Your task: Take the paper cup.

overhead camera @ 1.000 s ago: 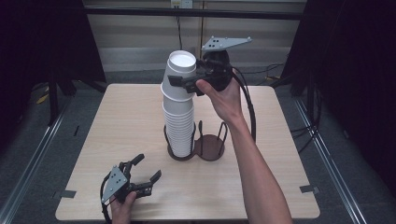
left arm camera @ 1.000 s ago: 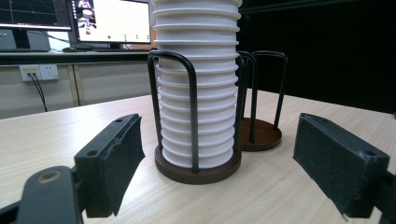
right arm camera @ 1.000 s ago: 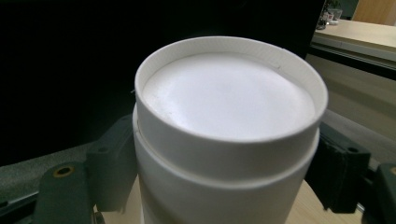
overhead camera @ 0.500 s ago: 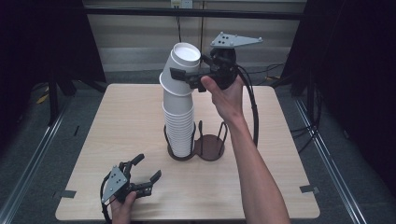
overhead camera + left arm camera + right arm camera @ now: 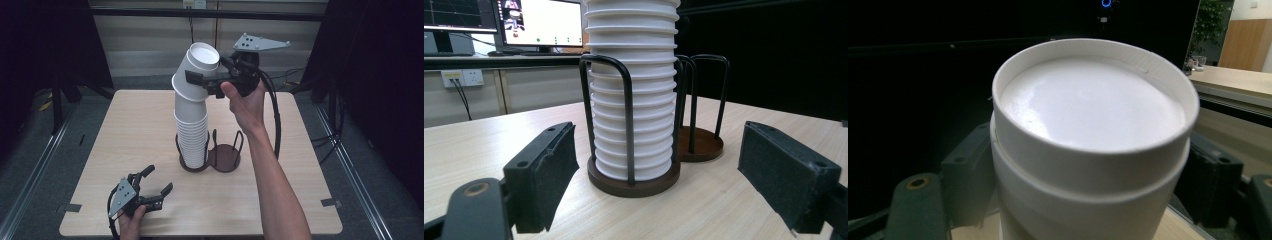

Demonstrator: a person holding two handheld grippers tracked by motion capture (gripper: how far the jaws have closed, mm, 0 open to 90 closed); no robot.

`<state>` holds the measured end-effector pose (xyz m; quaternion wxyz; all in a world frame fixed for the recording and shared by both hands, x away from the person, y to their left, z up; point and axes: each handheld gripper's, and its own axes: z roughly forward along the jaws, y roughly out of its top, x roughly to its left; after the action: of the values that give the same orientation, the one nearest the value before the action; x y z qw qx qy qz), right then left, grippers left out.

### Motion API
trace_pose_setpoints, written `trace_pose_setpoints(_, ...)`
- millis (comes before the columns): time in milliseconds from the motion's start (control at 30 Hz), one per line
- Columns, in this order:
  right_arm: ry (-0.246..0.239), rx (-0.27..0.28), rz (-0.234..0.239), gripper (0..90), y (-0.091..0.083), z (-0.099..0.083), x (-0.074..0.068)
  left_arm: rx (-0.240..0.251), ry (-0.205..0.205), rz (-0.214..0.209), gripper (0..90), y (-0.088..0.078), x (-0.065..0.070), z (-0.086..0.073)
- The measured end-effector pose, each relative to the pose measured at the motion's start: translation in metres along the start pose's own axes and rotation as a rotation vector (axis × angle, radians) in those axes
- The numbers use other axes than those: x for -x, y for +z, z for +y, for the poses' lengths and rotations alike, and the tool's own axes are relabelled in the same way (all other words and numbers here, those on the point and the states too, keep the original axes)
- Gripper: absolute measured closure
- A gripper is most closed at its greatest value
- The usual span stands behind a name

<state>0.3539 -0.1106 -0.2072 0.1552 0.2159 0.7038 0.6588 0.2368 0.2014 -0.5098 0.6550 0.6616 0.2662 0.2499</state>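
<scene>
Right gripper [image 5: 204, 80] clamps my top paper cup [image 5: 196, 75], tilted; light, crushable, so I squeeze its sidewall gently.

Pale wood table [image 5: 125, 150] under dark surroundings. Lit monitor [image 5: 540, 22] at 11 o'clock in left gripper view, wall socket [image 5: 461, 77] below it at 9. Potted plant [image 5: 1209, 30] and wooden counter [image 5: 1243, 80] at 2 o'clock in right gripper view.

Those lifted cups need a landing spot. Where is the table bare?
Bare: the table right of the empty holder, and its far left half. Crowded: the middle, with the cup stack, and the near-left corner, where the left hand-held gripper rests.
</scene>
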Motion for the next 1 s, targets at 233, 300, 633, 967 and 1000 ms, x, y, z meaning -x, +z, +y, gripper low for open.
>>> trace_pose_setpoints(233,0.004,0.04,-0.007,21.1,-0.012,0.001,-0.004,-0.001,0.005,-0.001,15.7,0.0,0.0,0.0)
trace_pose_setpoints(300,0.005,0.041,-0.002,21.1,-0.013,0.0,-0.004,-0.004,0.008,-0.001,15.7,0.0,-0.001,0.0)
trace_pose_setpoints(633,0.009,0.045,-0.025,21.1,-0.038,-0.003,-0.003,-0.017,0.002,-0.01,16.0,0.002,-0.002,0.001)
trace_pose_setpoints(967,0.013,0.049,-0.058,21.1,-0.066,-0.017,-0.003,-0.055,-0.024,-0.013,16.0,0.004,-0.004,0.003)
trace_pose_setpoints(1000,0.016,0.05,-0.057,21.1,-0.069,-0.019,-0.003,-0.06,-0.034,-0.01,15.9,0.004,-0.003,0.003)
